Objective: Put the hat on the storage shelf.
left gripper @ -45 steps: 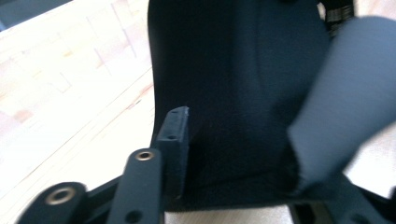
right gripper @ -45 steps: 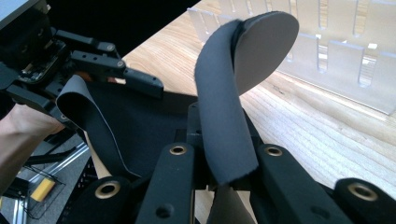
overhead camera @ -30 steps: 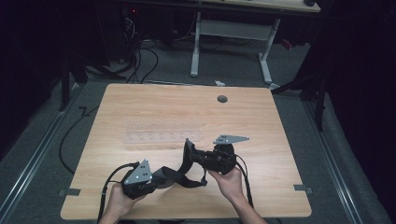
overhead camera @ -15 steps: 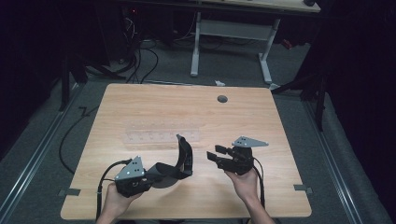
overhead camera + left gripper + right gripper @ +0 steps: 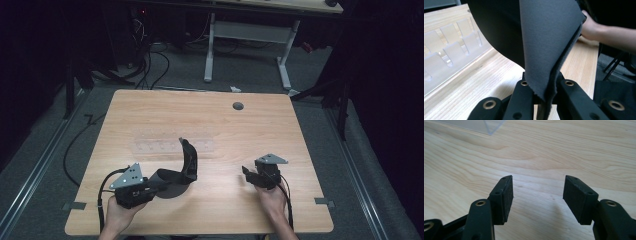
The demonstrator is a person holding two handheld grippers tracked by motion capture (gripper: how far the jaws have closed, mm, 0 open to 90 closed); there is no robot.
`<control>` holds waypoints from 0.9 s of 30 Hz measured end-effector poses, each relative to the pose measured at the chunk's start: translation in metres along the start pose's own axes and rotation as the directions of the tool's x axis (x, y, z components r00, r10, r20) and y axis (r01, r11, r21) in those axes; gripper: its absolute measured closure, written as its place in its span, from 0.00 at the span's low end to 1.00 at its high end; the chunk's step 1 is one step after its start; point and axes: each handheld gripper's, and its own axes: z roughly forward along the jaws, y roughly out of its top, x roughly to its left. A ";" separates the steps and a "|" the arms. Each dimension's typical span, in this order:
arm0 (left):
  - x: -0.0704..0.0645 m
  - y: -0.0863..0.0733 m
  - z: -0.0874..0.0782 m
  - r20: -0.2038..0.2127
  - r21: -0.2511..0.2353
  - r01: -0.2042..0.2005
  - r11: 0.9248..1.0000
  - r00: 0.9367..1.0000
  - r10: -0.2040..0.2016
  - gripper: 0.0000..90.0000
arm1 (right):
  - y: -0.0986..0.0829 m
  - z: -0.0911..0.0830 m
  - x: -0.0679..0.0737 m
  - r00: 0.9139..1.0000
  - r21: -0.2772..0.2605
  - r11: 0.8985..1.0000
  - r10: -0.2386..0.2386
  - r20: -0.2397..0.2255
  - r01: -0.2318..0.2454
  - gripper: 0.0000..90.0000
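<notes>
A dark grey folded cloth strap (image 5: 186,162) curls up off the wooden table (image 5: 200,125) at front left. My left gripper (image 5: 150,186) is shut on its near end; in the left gripper view the grey fabric (image 5: 549,45) rises pinched between the two jaws. My right gripper (image 5: 247,172) hovers over the table at front right, apart from the strap. Its jaws stand wide open in the right gripper view (image 5: 537,192) with only bare wood between them.
A clear plastic rack (image 5: 172,146) with several slots lies flat mid-table, just behind the strap; it also shows as a clear rack (image 5: 446,50) in the left gripper view. A round cable hole (image 5: 238,106) sits near the far edge. A desk frame (image 5: 247,35) and cables stand beyond the table.
My right gripper has let go of the strap and moved away to the right, now open. The left gripper keeps hold of the strap, whose free end stands curled.
</notes>
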 end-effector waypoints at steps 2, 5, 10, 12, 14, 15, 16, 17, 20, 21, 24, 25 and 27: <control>0.001 0.003 -0.001 -0.011 -0.015 0.006 1.000 1.000 -0.006 0.96 | -0.001 0.002 -0.003 1.000 0.009 1.000 -0.006 0.026 0.006 0.45; 0.003 0.005 -0.001 -0.036 -0.015 -0.013 1.000 0.999 0.012 0.96 | -0.003 0.005 -0.005 0.999 0.022 1.000 -0.009 0.047 0.008 0.44; 0.005 0.012 -0.005 -0.049 -0.030 -0.018 0.999 0.999 0.017 0.96 | -0.005 0.009 -0.008 0.997 0.039 0.999 -0.017 0.080 0.014 0.43; 0.005 0.014 -0.005 -0.049 -0.036 -0.016 0.999 0.999 0.014 0.96 | -0.007 0.010 -0.009 0.996 0.035 0.999 -0.019 0.091 0.016 0.42; 0.007 0.017 -0.007 -0.056 -0.049 -0.014 0.999 0.998 0.011 0.96 | -0.008 0.010 -0.012 0.996 0.029 1.000 -0.004 0.088 0.001 0.42; 0.007 0.019 -0.008 -0.058 -0.055 -0.017 0.998 0.998 0.014 0.96 | -0.008 0.010 -0.012 0.996 0.029 1.000 -0.004 0.088 0.001 0.42; 0.009 0.022 -0.010 -0.061 -0.071 -0.014 0.997 0.998 0.010 0.96 | -0.008 0.010 -0.014 0.996 0.029 1.000 0.005 0.084 -0.008 0.41; 0.009 0.022 -0.010 -0.061 -0.071 -0.014 0.997 0.998 0.010 0.96 | -0.008 0.010 -0.014 0.996 0.029 1.000 0.005 0.084 -0.008 0.41; 0.013 0.028 -0.013 -0.078 -0.090 -0.010 0.996 0.997 0.003 0.96 | -0.008 0.011 -0.018 0.996 0.031 0.999 0.037 0.080 -0.040 0.42; 0.013 0.028 -0.013 -0.078 -0.090 -0.010 0.996 0.997 0.003 0.96 | -0.008 0.011 -0.018 0.996 0.031 0.999 0.037 0.080 -0.040 0.42; 0.016 0.032 -0.015 -0.091 -0.104 -0.008 0.995 0.996 -0.001 0.96 | -0.007 0.011 -0.019 0.996 0.033 0.999 0.035 0.081 -0.038 0.42; 0.016 0.032 -0.015 -0.091 -0.104 -0.008 0.995 0.996 -0.001 0.96 | -0.007 0.011 -0.019 0.996 0.033 0.999 0.035 0.081 -0.038 0.41; 0.018 0.035 -0.017 -0.094 -0.124 -0.006 0.992 0.996 -0.005 0.96 | -0.007 0.011 -0.018 0.996 0.033 0.999 0.036 0.082 -0.039 0.41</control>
